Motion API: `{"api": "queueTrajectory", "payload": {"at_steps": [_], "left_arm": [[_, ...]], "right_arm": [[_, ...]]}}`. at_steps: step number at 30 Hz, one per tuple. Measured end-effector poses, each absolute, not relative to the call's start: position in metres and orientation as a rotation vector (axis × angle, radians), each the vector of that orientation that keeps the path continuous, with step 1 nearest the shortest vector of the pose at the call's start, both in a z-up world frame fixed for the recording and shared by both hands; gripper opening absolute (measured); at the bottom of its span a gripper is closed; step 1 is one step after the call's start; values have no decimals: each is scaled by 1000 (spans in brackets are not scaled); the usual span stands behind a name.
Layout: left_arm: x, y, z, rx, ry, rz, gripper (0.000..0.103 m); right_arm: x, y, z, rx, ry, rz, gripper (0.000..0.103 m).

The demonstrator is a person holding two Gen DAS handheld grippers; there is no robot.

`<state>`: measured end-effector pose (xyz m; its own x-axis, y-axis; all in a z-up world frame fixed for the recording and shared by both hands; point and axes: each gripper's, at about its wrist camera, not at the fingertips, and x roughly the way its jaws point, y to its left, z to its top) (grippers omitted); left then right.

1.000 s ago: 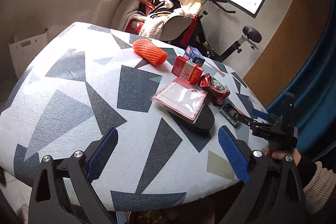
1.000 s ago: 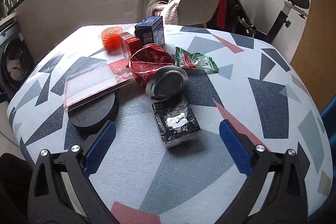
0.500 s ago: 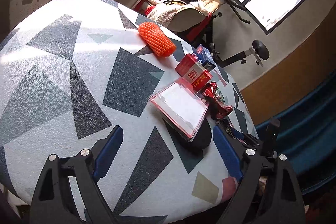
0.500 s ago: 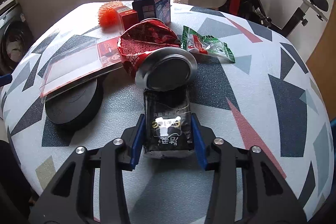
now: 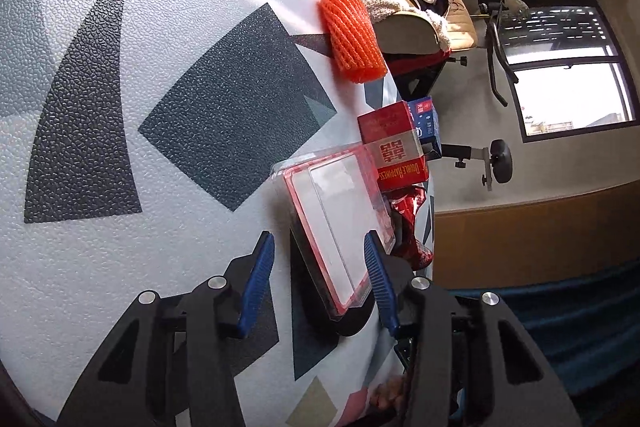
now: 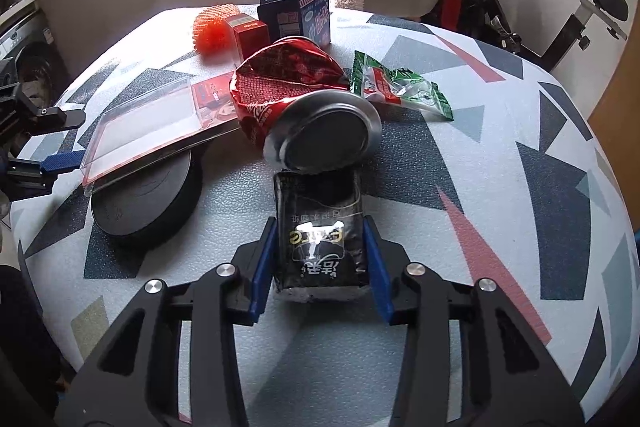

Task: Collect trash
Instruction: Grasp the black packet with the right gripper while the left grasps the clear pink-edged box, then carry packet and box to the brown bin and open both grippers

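Showing the right tongs (image 6: 320, 263) clenched on a black packet (image 6: 322, 239) lying on the bench (image 6: 500, 187) before a crushed can (image 6: 304, 107), while the left tongs (image 5: 318, 279), jaws just narrowing, straddle a clear case (image 5: 340, 223) atop a black disc (image 6: 148, 195) without gripping it.

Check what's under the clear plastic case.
The clear plastic case rests tilted on a black round disc, which lies on the table. The disc's near half shows; its far part is covered by the case. Anything else beneath is hidden.
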<state>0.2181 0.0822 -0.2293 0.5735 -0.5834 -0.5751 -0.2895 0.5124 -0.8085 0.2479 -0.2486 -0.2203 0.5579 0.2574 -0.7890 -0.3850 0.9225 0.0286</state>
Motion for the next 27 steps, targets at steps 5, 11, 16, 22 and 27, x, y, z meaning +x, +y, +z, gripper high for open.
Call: {"api": "queueTrajectory", "payload": {"at_steps": [5,11,16,22,27], "left_arm": [[224,82,-235,-1083,970,-209,46],[238,76,-234,-1064,957,-191,46],[242,69,-232,-1012,935,-175,45],[241,70,-234,-996,942,-161,28],[233,74,-172,-774,795,-252,20]], "right_arm": [[248,-249,-220,-149,902,384,43],[248,-251,-220,-140,903,387,43],[248,-251,-221,-138,904,390,43],[249,-249,-221,-136,911,392,44],[247,-250,-221,-126,909,389,44]]}}
